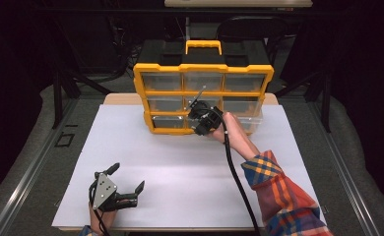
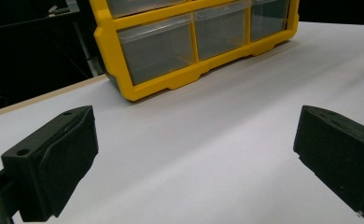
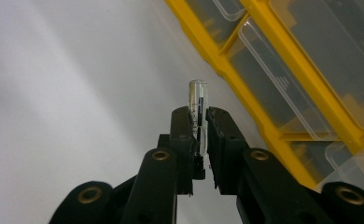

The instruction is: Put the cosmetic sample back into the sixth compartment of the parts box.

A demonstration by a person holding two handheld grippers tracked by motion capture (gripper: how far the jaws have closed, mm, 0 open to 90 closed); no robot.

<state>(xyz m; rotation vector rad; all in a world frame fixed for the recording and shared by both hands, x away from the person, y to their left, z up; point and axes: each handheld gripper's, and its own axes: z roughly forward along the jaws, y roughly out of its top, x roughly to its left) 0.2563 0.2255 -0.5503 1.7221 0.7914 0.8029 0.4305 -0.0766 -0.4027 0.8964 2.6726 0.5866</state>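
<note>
A yellow organiser [image 1: 202, 70] with clear drawers stands upright at the back of the white table top [image 1: 180, 167]. My right gripper [image 1: 196, 104] is raised in front of its middle column, shut on a thin clear tube [image 1: 199, 93] that sticks up past the tips. In the right gripper view the tube [image 3: 198, 95] has a dark core and pokes out between the closed jaws of my right gripper [image 3: 199, 122], with the organiser's yellow frame [image 3: 257, 109] just to the right. My left gripper [image 1: 128, 184] rests open near the front left of the table and holds nothing.
The bottom right drawer [image 1: 249, 123] of the organiser is pulled out a little. In the left gripper view the organiser [image 2: 180, 79] stands beyond the wide jaws of my left gripper [image 2: 194, 154]. A black cable [image 1: 237, 177] trails from the right gripper along the plaid sleeve [image 1: 278, 191].
</note>
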